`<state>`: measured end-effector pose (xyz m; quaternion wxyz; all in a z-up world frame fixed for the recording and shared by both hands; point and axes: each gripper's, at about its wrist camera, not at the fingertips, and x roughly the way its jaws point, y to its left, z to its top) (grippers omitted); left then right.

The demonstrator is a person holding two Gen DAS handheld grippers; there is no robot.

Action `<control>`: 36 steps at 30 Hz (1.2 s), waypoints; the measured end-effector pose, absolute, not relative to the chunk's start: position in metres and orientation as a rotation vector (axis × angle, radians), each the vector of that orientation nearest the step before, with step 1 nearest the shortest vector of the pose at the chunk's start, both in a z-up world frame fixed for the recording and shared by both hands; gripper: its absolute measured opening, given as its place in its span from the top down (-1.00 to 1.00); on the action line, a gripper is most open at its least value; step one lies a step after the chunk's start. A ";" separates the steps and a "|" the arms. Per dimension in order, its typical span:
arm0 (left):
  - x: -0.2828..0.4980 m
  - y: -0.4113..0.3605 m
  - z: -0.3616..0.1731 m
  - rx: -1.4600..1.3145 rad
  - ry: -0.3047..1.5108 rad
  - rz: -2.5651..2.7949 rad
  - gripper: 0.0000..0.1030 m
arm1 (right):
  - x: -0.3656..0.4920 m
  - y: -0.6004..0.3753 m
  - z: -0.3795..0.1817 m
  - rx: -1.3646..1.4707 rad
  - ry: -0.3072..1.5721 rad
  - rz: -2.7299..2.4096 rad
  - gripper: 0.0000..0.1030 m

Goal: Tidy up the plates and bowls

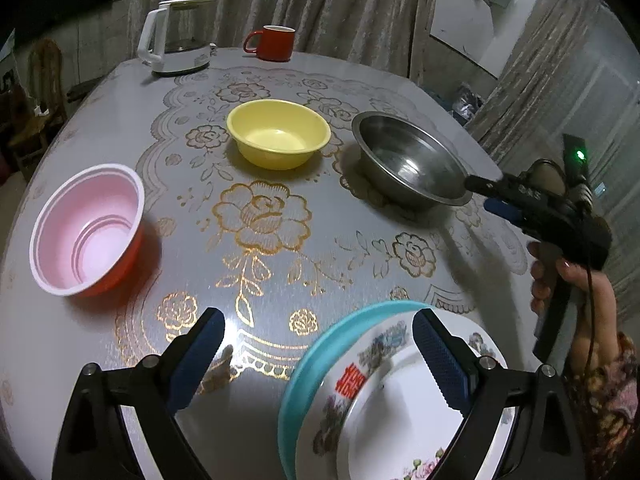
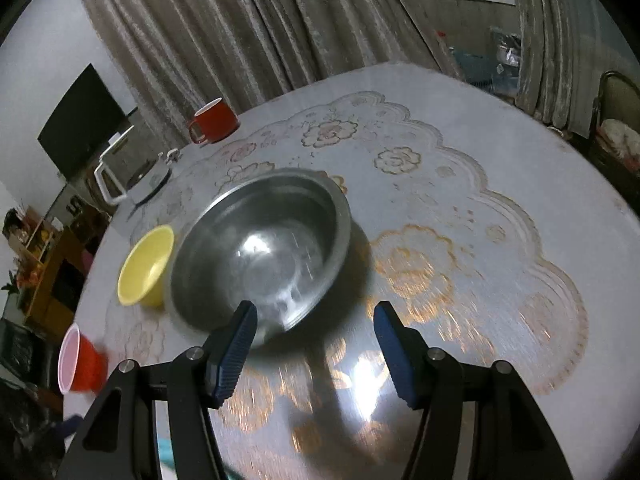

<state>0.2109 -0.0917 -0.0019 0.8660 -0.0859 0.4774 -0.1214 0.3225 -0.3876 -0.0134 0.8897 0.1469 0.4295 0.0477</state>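
A steel bowl point(image 1: 408, 160) point(image 2: 260, 248), a yellow bowl point(image 1: 279, 133) point(image 2: 146, 266) and a red bowl with a pink inside point(image 1: 88, 230) point(image 2: 78, 360) stand apart on the table. A flowered white plate point(image 1: 400, 408) lies on a teal plate point(image 1: 316, 364) at the near edge. My left gripper point(image 1: 318, 356) is open, just above the plate stack's left part, its right finger over the white plate. My right gripper point(image 2: 314, 348) point(image 1: 486, 196) is open, its fingers at the steel bowl's near rim, with nothing between them.
A white kettle point(image 1: 176, 40) point(image 2: 132, 178) and a red mug point(image 1: 274, 42) point(image 2: 214, 120) stand at the far edge of the round table point(image 1: 260, 216). Curtains hang behind. A chair point(image 2: 616, 128) stands at the right.
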 end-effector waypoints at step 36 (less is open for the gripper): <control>0.310 -0.135 0.003 -0.150 0.974 -0.269 -0.85 | 0.340 -0.375 -0.050 0.254 0.791 0.142 0.47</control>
